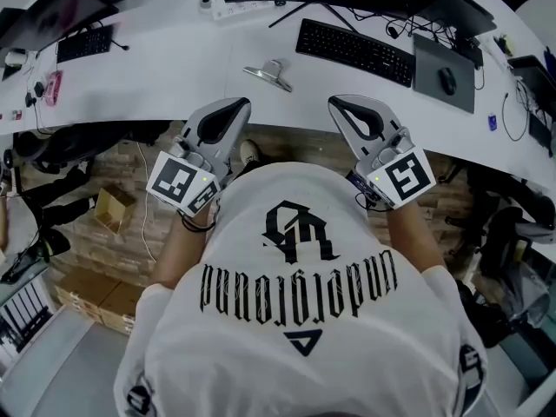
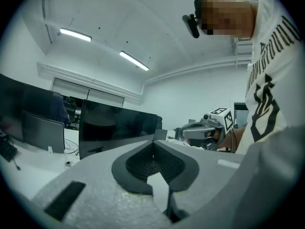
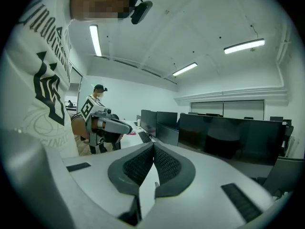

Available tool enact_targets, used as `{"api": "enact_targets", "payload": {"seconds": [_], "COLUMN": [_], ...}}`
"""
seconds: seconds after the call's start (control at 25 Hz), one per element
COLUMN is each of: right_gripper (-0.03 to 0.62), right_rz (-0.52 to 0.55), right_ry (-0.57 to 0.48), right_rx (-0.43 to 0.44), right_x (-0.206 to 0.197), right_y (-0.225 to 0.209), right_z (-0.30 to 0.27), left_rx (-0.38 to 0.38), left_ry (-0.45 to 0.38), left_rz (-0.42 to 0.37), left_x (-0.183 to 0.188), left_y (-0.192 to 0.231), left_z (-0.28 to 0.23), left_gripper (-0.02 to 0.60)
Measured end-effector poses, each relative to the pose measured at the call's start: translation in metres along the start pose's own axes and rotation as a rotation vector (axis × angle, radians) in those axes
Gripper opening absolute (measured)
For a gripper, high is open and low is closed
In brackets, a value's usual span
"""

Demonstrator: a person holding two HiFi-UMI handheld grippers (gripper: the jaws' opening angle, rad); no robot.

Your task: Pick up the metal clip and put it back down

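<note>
Two grippers were held close to the person's chest, tips over the near edge of the white worktop (image 1: 174, 81).

Left gripper (image 1: 233, 104): fingers closed, tips touching. In its own view the dark ribbed pads (image 2: 138, 163) met at the front with nothing between them.

Right gripper (image 1: 341, 102): fingers likewise closed tip to tip, ribbed pads (image 3: 136, 165) meeting, nothing held.

Each gripper showed in the other's view, side by side and apart.

Metal clip (image 1: 269, 74): lying on the worktop, beyond the two grippers and roughly between them, somewhat nearer the left one. It touched neither gripper.

Other items noted:
- A black keyboard (image 1: 354, 50) lay to the right of the clip and farther back.
- A mouse (image 1: 447, 81) sat on a dark mat (image 1: 430, 55) at the right.
- A second keyboard (image 1: 84, 43) lay at the far left of the worktop.
- A small cardboard box (image 1: 113, 207) stood on the floor under the worktop's left side.
- Dark monitors (image 3: 224, 137) stood in a row along the worktop in the right gripper view.
- The person wore a white T-shirt (image 1: 300, 320) with black print.
</note>
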State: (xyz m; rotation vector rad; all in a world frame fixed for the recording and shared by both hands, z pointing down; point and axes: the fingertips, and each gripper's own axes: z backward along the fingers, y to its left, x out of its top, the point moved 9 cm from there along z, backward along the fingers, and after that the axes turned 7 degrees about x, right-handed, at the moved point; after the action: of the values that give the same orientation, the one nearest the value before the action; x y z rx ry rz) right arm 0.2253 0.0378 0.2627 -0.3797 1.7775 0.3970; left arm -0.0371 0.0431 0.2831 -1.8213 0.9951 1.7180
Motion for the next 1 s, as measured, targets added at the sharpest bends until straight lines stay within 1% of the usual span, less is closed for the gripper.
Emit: {"api": "enact_targets", "payload": {"seconds": [0.12, 0.28, 0.48, 0.68, 0.84, 1.0], "right_gripper": [0.015, 0.015, 0.015, 0.015, 0.015, 0.015], "right_rz": [-0.015, -0.014, -0.037, -0.052, -0.063, -0.069], "right_ry": [-0.018, -0.017, -0.033, -0.023, -0.024, -0.03], "right_rx": [0.02, 0.056, 0.087, 0.129, 0.147, 0.161], "right_x": [-0.008, -0.018, -0.035, -0.05, -0.055, -0.056], "right_y": [0.0, 0.006, 0.016, 0.031, 0.041, 0.053], "right_z": [0.026, 0.062, 0.105, 0.137, 0.15, 0.155], "left_rx": [0.02, 0.059, 0.117, 0.163, 0.189, 0.21], "left_ry": [0.013, 0.014, 0.02, 0.03, 0.033, 0.022], "left_rz": [-0.003, -0.003, 0.024, 0.047, 0.057, 0.055], "left_x": [-0.005, -0.012, -0.029, -0.045, -0.052, -0.053], "left_y": [-0.028, -0.065, -0.109, -0.151, -0.172, -0.179], "left_z": [-0.004, -0.002, 0.009, 0.026, 0.037, 0.047], "left_gripper": [0.015, 0.015, 0.015, 0.015, 0.015, 0.015]}}
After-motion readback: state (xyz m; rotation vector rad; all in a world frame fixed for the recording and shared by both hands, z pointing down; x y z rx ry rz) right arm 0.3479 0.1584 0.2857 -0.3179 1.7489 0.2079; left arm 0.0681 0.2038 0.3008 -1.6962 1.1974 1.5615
